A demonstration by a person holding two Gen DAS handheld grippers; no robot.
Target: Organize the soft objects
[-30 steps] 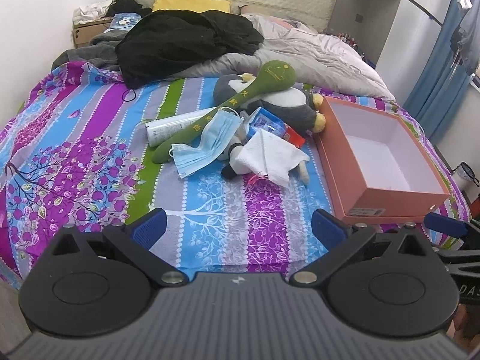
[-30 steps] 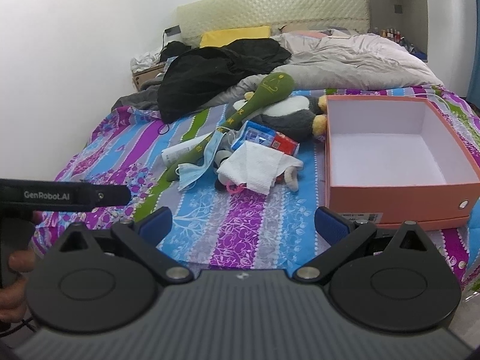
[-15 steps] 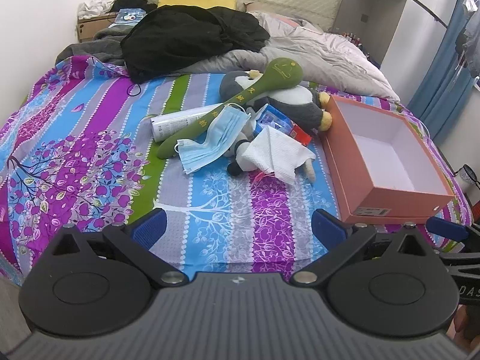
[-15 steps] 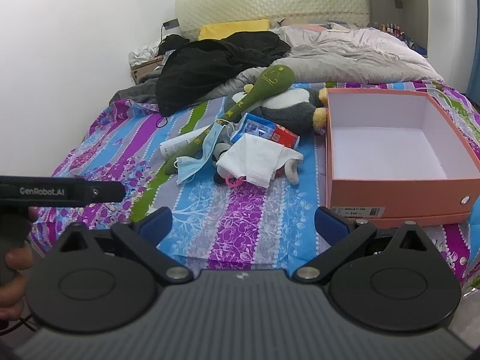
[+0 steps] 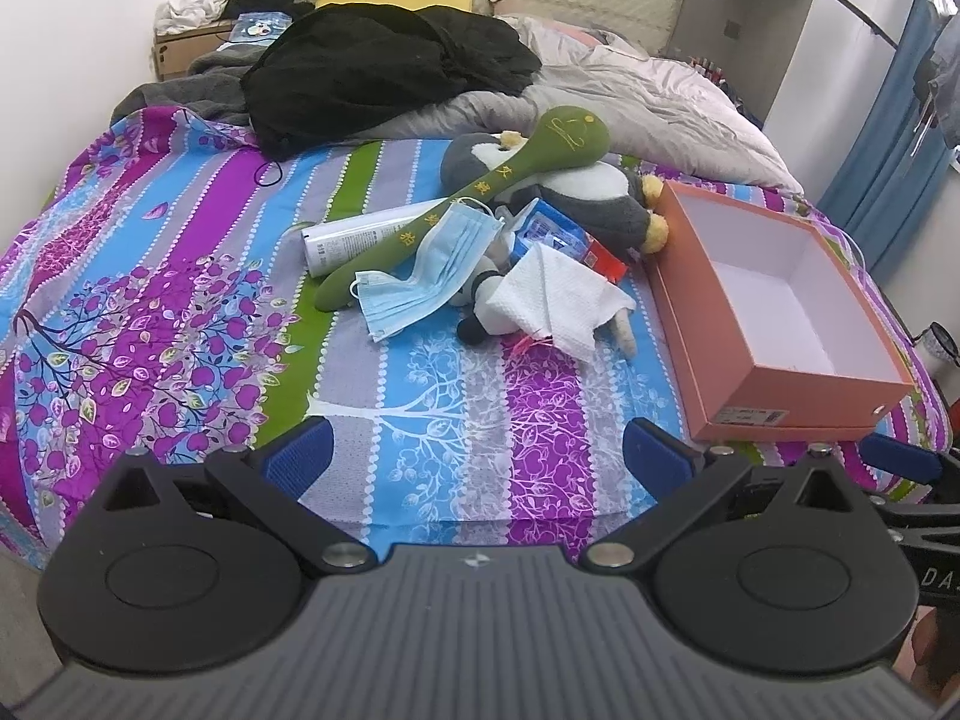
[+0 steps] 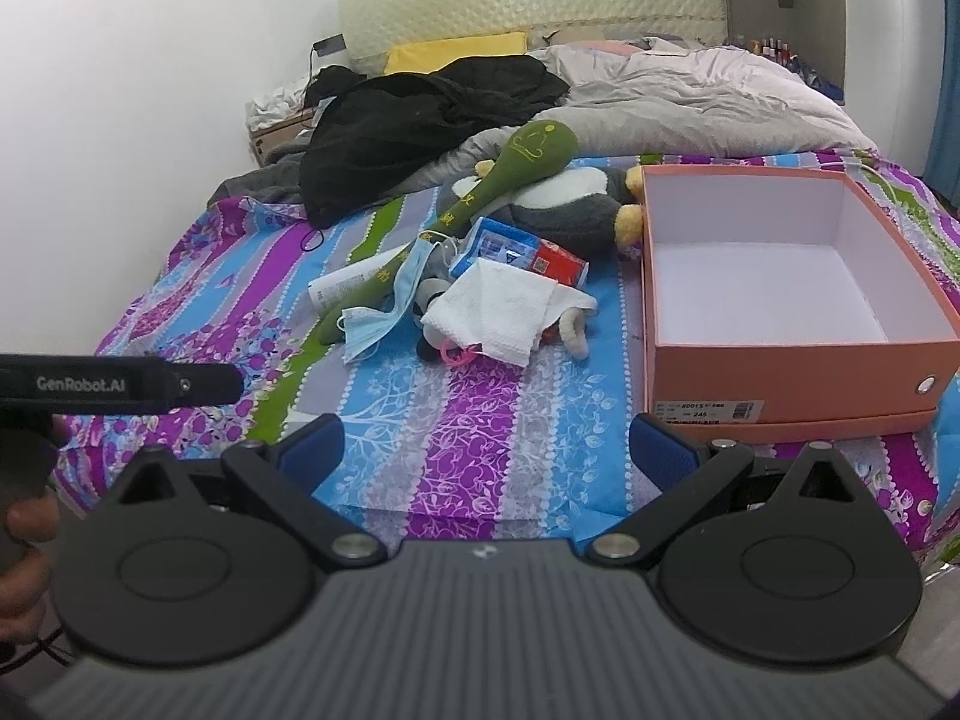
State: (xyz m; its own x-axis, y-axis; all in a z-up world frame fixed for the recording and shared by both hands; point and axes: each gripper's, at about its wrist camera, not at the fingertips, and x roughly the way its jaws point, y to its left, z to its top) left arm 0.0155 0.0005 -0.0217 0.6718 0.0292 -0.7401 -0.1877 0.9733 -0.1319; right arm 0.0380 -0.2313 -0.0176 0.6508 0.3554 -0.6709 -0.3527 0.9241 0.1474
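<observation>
1. Left wrist view showed the left tool (image 5: 477,447) with its blue-padded fingers spread wide and nothing between them, hanging over the near edge of the bed (image 5: 180,300).
2. Compared with a second ago, this view sat a little higher and closer, so the pile of things appeared lower in the frame and more of the bedspread lay visible in front of it.
3. The soft things lay in one heap mid-bed: a long green plush stick (image 5: 480,186) leaning across a grey and white plush penguin (image 5: 600,198), with a blue face mask (image 5: 426,264) draped over the stick's lower end.
4. A white cloth (image 5: 552,300) covered a small black and white toy just right of the mask, and a white tube (image 5: 360,237) lay under the stick.
5. The open orange box (image 5: 798,402) stood to the right of the heap, the penguin's yellow feet touching its far corner; nothing lay inside it.
6. In the right wrist view the right tool (image 6: 486,450) was likewise wide apart and held nothing, near the bed's front edge.
7. This view had also drawn nearer over the last second: the orange box (image 6: 792,372) and the white cloth (image 6: 498,306) loomed larger.
8. The heap and the box themselves had not shifted on the bed.
</observation>
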